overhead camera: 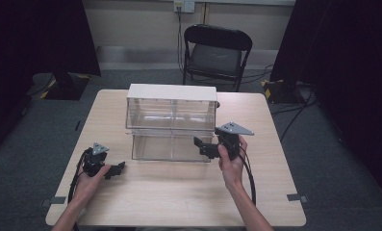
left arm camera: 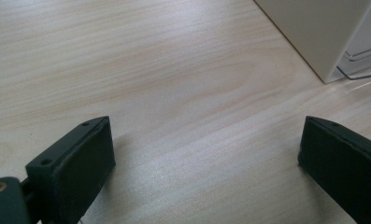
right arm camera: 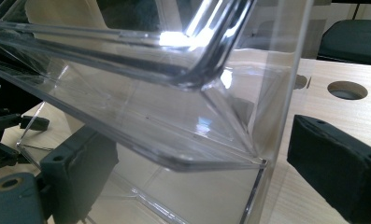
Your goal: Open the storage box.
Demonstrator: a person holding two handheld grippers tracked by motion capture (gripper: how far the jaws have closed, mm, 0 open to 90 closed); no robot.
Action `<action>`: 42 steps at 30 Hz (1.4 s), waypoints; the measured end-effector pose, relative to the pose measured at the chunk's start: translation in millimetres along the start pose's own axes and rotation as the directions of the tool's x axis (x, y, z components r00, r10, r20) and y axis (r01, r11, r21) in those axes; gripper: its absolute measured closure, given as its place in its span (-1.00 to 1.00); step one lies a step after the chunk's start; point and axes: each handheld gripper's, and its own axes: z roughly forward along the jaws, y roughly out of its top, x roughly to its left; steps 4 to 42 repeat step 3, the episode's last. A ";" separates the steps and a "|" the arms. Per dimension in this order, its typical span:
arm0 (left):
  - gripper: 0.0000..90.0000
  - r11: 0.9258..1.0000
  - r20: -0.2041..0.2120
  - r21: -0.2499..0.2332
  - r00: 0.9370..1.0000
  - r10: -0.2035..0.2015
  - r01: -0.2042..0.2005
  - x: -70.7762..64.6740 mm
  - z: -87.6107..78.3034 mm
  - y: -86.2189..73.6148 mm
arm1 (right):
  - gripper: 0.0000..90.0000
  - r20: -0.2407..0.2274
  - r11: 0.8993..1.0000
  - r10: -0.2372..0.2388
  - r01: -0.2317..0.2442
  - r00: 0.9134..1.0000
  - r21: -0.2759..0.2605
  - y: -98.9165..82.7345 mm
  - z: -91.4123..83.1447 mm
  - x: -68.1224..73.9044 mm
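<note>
I am working at a pale wooden table (overhead camera: 179,192) with a gripper in each hand. In the middle of the table stands a clear plastic drawer cabinet (overhead camera: 171,122) with a white top, two drawers in the upper row and a wider clear section below. From the high view, my right gripper (overhead camera: 204,147) is raised at the cabinet's lower right front corner. In the right gripper view, its two black jaws stand wide apart, one on each side of the clear lower drawer (right arm camera: 174,140), whose front appears tilted or pulled out a little from the frame; I cannot tell whether either jaw touches the plastic, and nothing is clamped. I judge that the work, opening or handling this lower drawer, is at an early stage: the gripper is lined up on the drawer front but has not closed, so the grasp and the pull both remain. The drawers look empty as far as the glare allows. My left gripper (overhead camera: 115,169) rests low near the table's front left, well apart from the cabinet. In the left gripper view its jaws are also spread wide over bare wood, holding nothing, with the cabinet's white side wall (left arm camera: 314,32) at the upper right. A black folding chair (overhead camera: 216,50) stands beyond the table.
</note>
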 end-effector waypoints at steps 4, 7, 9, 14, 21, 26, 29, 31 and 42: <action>-0.93 1.000 0.004 0.001 1.000 -0.001 0.001 0.2 0.1 0.0 | -0.82 -0.002 1.000 0.001 -0.001 1.000 0.001 0.1 0.1 -0.1; -0.93 1.000 0.004 0.001 1.000 -0.001 0.001 0.2 0.1 0.0 | -0.82 -0.002 1.000 0.001 -0.001 1.000 0.001 0.1 0.1 -0.1; -0.93 1.000 0.004 0.001 1.000 -0.001 0.001 0.2 0.1 0.0 | -0.82 -0.002 1.000 0.001 -0.001 1.000 0.001 0.1 0.1 -0.1; -0.93 1.000 0.004 0.001 1.000 -0.001 0.001 0.2 0.1 0.0 | -0.82 -0.002 1.000 0.001 -0.001 1.000 0.001 0.1 0.1 -0.1; -0.93 1.000 0.004 0.001 1.000 -0.001 0.001 0.2 0.1 0.0 | -0.82 -0.002 1.000 0.001 -0.001 1.000 0.001 0.1 0.1 -0.1; -0.93 1.000 0.004 0.001 1.000 -0.001 0.001 0.2 0.1 0.0 | -0.82 -0.002 1.000 0.001 -0.001 1.000 0.001 0.1 0.1 -0.1; -0.93 1.000 0.004 0.001 1.000 -0.001 0.001 0.2 0.1 0.0 | -0.82 -0.002 1.000 0.001 -0.001 1.000 0.001 0.1 0.1 -0.1; -0.93 1.000 0.004 0.001 1.000 -0.001 0.001 0.2 0.1 0.0 | -0.82 -0.002 1.000 0.001 -0.001 1.000 0.001 0.1 0.1 -0.1; -0.93 1.000 0.004 0.001 1.000 -0.001 0.001 0.2 0.1 0.0 | -0.82 -0.002 1.000 0.001 -0.001 1.000 0.001 0.1 0.1 -0.1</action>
